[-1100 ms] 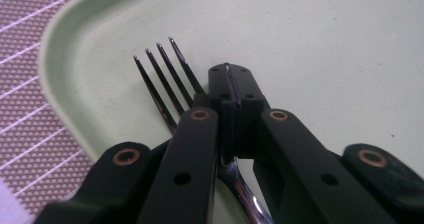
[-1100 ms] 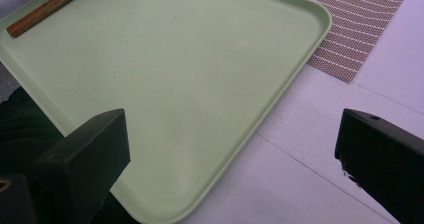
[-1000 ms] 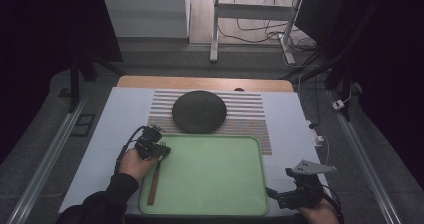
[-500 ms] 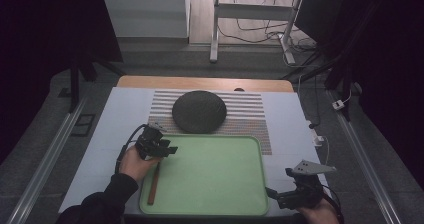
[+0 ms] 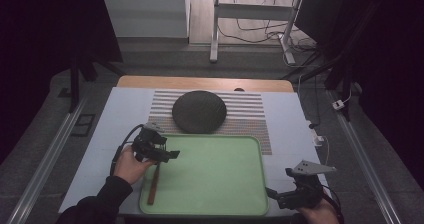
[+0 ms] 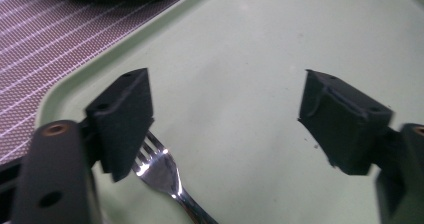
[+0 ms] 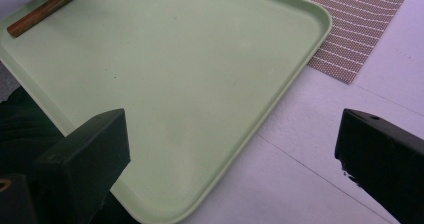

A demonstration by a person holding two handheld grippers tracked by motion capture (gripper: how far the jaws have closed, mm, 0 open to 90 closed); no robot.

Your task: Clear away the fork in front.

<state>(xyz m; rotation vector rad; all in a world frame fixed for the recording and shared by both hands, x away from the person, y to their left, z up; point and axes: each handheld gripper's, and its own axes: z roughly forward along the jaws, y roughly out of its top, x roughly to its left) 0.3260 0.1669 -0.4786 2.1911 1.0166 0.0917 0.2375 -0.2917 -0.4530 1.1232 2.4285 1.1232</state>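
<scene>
At the tray's (image 5: 220, 184) left edge we see the fork (image 5: 153, 186) lying flat (wooden handle toward the near corner). Above it our left gripper (image 5: 170, 155) has just been opening, jaws apart, nothing between them. Behind the tray, a dark plate (image 5: 199, 111) sits on the striped mat (image 5: 250, 116). By the desk's near right corner, the right gripper (image 5: 272, 194) hangs with its jaws wide apart.

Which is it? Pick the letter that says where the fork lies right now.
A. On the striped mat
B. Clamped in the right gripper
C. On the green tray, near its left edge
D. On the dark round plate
C: the fork lies flat on the green tray along its left edge, below the open left gripper, in neither gripper's grip.
</scene>
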